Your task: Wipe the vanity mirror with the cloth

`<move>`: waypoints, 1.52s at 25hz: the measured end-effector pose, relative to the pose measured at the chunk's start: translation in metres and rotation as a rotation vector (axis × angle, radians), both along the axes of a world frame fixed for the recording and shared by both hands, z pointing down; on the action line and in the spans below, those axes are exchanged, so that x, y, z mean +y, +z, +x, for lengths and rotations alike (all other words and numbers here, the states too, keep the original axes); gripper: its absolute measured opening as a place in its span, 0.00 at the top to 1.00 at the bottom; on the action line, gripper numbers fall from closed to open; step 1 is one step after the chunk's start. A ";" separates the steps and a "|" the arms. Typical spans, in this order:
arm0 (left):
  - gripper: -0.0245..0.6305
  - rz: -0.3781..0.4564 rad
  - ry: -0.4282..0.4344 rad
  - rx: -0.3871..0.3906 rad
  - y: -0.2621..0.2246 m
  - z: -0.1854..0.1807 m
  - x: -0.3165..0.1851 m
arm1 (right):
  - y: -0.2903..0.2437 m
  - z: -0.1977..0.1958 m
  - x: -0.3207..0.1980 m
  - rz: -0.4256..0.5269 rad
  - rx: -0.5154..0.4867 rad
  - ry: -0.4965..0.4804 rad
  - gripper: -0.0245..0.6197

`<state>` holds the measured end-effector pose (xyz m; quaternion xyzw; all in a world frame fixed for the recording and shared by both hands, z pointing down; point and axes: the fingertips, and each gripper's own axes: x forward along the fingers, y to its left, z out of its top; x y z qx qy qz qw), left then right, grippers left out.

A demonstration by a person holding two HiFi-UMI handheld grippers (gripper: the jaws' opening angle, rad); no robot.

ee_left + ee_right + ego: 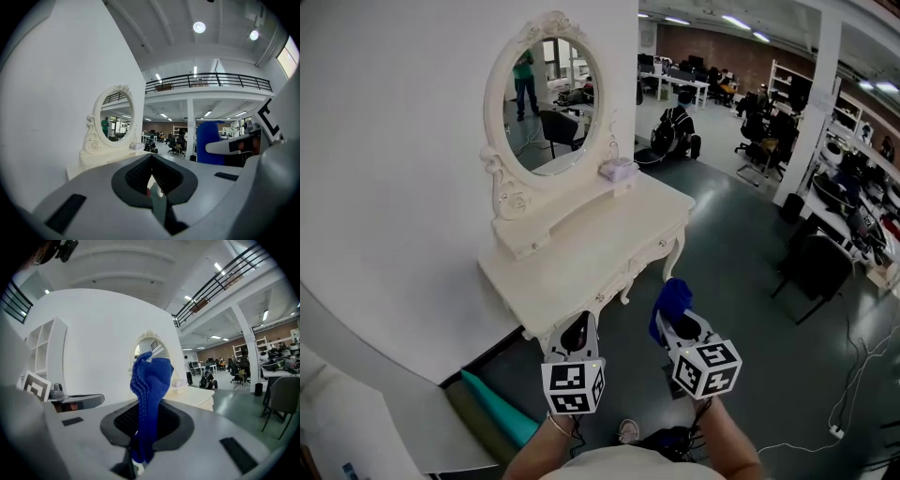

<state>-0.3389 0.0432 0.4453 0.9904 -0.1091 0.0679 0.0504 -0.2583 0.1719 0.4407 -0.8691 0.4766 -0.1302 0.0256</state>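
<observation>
The vanity mirror point(546, 101), an oval in a carved cream frame, stands in the upper left-centre of the head view against a white wall. It sits on the raised back shelf of a cream vanity table point(581, 267). Its glass reflects a person in a green top. A small pale purple object point(617, 170) lies on the shelf just right of the mirror.

Both claws are low in the head view, short of the table's near edge and well apart from the mirror. The left gripper point(573, 339) has its jaws drawn together with nothing between them. The right gripper point(679, 328) is clamped on the blue cloth point(151, 380), which stands up from the jaws in a bunched fold. Each gripper's cube point(573, 388) bears black-and-white square markers.
</observation>
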 end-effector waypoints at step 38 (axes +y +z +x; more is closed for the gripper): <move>0.96 -0.025 -0.217 0.018 0.012 0.392 -0.211 | 0.017 0.419 -0.206 -0.051 -0.006 -0.184 0.86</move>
